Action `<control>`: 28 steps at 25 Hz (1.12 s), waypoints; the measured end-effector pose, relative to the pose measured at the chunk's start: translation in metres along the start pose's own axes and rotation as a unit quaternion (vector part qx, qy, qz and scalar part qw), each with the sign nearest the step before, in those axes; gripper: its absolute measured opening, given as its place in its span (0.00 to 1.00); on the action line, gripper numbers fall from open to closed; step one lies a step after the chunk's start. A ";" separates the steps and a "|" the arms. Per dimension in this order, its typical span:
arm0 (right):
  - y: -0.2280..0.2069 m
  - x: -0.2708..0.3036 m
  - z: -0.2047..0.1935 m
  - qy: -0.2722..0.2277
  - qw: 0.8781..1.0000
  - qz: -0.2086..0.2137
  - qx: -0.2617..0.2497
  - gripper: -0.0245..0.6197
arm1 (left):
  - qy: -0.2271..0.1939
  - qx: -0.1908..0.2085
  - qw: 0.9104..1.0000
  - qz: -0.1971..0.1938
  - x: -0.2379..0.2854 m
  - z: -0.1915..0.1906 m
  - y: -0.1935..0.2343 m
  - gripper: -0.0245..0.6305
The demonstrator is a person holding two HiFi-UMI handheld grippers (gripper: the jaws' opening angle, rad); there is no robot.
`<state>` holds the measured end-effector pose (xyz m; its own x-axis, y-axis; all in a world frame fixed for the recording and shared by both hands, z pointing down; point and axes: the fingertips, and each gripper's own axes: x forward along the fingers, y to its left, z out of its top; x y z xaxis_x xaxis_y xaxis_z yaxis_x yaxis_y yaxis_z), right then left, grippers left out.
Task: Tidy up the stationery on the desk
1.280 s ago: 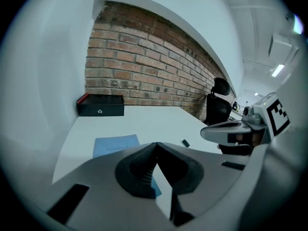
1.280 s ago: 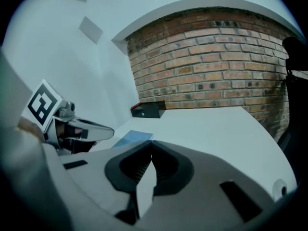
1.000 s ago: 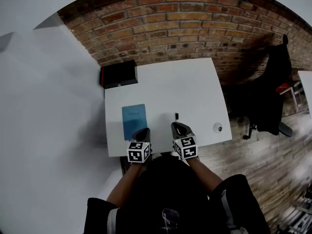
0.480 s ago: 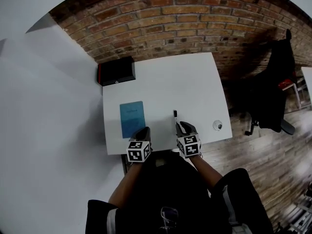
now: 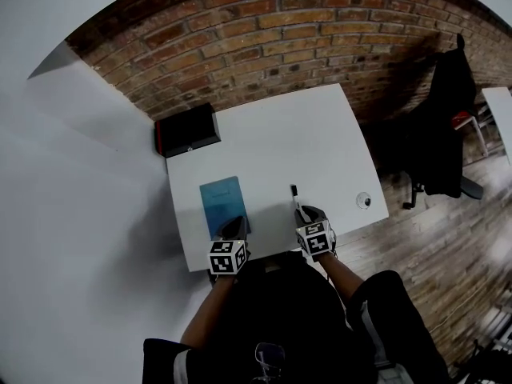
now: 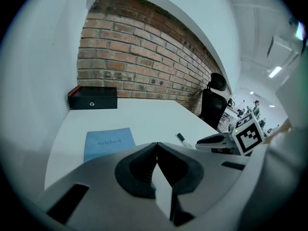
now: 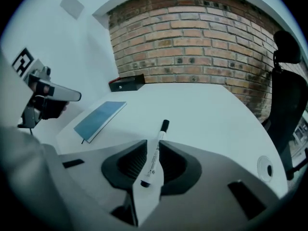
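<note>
white bench (image 5: 280, 142) set against a brick wall (image 5: 280, 30), with a black box (image 5: 187, 130) at its far left corner. a blue notebook (image 5: 222, 203) lies flat at the near left. a white marker (image 5: 296, 201) with a black cap lies to its right, cap pointing to the far side. the right gripper (image 5: 308, 214) is low at the near edge. its jaws have just been opening and now stand apart with the marker's near end between them, the pads not pressing on it. the left gripper (image 5: 236, 226) has its jaws closed together on nothing, its tip at the notebook's near right corner. whether it touches the cover is unclear. a small round white thing (image 5: 364, 200) sits at the near right, well apart from the marker.
</note>
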<state>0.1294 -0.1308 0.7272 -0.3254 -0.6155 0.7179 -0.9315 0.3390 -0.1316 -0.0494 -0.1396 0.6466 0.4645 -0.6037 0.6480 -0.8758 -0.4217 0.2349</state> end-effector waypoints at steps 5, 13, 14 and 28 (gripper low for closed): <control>0.003 0.009 -0.005 0.031 0.999 -0.026 0.013 0.15 | 0.000 -0.002 1.000 -0.012 -0.002 0.001 0.018 0.06; -0.005 0.023 -0.021 0.068 0.996 -0.064 0.007 0.15 | -0.002 -0.009 1.000 -0.016 -0.005 -0.003 0.036 0.06; -0.006 0.024 -0.021 0.067 0.995 -0.069 0.011 0.15 | -0.002 -0.011 1.000 -0.015 -0.006 -0.003 0.039 0.06; -0.015 0.016 -0.004 0.054 0.988 -0.085 0.114 0.15 | -0.008 -0.024 1.000 -0.014 -0.008 -0.003 0.054 0.06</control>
<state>0.1386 -0.1422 0.7433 -0.1525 -0.5667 0.8097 -0.9877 0.0598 -0.1442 -0.1013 -0.1552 0.6562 0.4903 -0.6028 0.6295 -0.8677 -0.4052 0.2879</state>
